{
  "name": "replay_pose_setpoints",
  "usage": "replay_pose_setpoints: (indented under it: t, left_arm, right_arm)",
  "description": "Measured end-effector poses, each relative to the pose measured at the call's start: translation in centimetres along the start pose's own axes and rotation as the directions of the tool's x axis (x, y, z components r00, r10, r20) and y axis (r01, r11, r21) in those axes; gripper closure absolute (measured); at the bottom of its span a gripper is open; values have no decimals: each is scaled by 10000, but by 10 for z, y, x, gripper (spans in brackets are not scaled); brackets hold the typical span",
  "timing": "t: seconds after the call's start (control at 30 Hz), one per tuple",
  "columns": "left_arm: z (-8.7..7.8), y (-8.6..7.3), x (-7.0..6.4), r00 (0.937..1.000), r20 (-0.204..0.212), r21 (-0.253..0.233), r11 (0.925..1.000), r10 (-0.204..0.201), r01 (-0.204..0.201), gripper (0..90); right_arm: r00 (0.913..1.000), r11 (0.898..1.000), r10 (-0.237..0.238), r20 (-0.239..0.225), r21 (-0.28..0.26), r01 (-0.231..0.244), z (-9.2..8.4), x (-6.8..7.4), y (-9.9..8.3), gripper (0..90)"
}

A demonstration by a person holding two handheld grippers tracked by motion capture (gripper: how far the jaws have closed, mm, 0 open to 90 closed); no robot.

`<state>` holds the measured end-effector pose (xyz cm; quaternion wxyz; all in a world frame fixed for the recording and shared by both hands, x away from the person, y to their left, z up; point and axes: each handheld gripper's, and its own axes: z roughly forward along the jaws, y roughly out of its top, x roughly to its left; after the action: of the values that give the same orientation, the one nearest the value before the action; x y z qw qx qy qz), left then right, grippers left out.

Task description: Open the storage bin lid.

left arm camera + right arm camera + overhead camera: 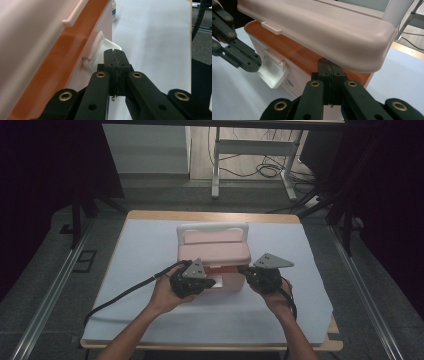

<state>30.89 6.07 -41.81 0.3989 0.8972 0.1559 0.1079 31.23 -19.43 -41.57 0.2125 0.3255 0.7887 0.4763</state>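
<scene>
A pink storage box (214,255) is seen near the middle of the tabletop (150,216), its long axis running along the near edge and its lid (324,27) lifted slightly off the orange body. The white front latch (272,71) is flipped open, facing the near edge. The left gripper (209,282), jaws closed on nothing, lies just beside that latch. The right gripper (246,270), jaws also closed and empty, is tucked under the lid's front right corner, so it seems placed for lifting. A white sheet (150,250) covers the tabletop; a white desk frame (250,155) and cables are seen on the floor beyond.
</scene>
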Motion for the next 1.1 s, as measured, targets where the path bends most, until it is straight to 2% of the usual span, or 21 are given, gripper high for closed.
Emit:
replay_pose_setpoints:
  t: [0.27,0.87,1.1]
  left_arm:
    - [5,-1,1,9994,-347,108,9999,72,-68,900]
    - [6,-1,1,9992,-376,157,9998,112,-106,900]
    - [6,-1,1,9991,-395,144,9998,167,-161,900]
  right_arm:
    - [10000,10000,3,-16,-14,-3,0,0,0,894]
    - [10000,10000,-17,10,-54,17,0,0,3,895]
    - [10000,9999,-65,17,-131,65,-3,-1,10,894]
